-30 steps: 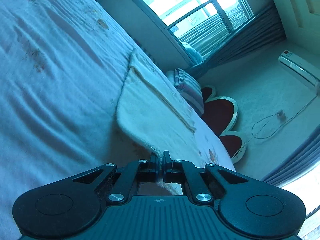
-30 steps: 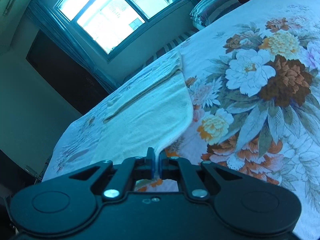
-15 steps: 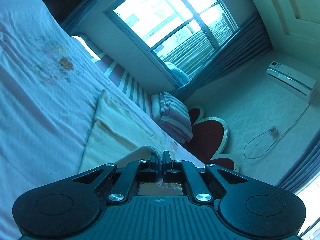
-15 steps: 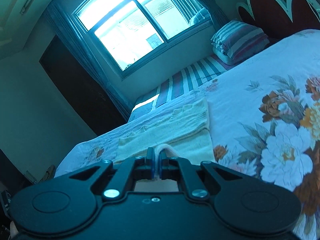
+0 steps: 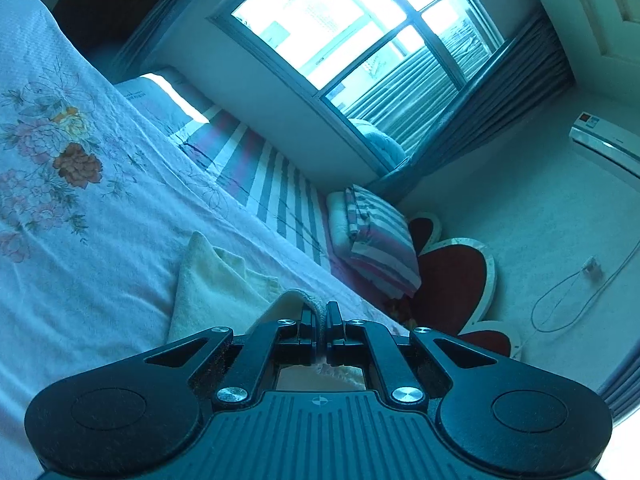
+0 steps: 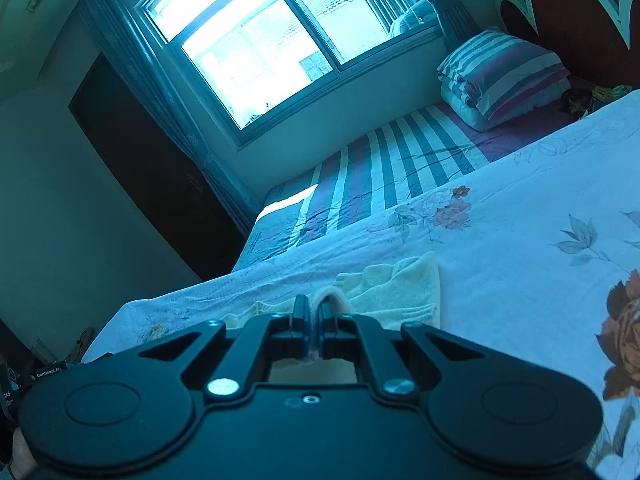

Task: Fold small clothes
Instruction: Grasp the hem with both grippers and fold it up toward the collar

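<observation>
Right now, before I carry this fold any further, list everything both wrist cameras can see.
Cream fleecy garment: one, pale yellow, partly folded on the bed, its near edge lifted.
Floral bedsheet: one, white with orange-brown flowers, under the garment.
Striped sheet: one, white, grey and pink, beyond the floral one.
Folded striped quilt: one, same stripes, by the headboard.
Scalloped headboard: one, dark red with pale trim.
Window: one, bright, with grey curtains.
Wall air conditioner: one, white.
Left gripper: black, shut on the garment's edge.
Right gripper: black, shut on the same edge.
</observation>
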A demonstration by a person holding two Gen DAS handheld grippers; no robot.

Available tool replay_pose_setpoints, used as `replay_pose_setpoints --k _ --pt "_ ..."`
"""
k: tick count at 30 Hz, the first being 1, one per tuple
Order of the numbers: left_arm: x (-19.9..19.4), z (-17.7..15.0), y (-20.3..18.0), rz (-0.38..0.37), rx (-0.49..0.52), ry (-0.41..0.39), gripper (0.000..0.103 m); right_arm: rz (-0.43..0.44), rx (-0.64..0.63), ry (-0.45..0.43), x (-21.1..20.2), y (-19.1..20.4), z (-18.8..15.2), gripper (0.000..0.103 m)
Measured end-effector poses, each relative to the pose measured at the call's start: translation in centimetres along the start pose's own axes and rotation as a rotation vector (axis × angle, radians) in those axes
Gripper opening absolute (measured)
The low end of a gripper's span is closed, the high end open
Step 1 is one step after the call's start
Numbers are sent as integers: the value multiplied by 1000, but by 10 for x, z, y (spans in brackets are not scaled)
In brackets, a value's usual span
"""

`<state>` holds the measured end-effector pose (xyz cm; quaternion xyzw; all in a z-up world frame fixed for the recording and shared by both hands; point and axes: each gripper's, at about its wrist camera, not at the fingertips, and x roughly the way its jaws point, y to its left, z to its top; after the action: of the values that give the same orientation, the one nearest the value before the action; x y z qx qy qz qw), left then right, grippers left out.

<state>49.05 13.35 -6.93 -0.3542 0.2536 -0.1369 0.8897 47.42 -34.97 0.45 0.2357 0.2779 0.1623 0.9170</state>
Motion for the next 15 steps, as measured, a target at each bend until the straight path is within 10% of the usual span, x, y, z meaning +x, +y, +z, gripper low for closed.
replay_pose_setpoints --k 15 --pt "136 21 49 119 -44 113 4 -9 145 132 130 -73 11 5"
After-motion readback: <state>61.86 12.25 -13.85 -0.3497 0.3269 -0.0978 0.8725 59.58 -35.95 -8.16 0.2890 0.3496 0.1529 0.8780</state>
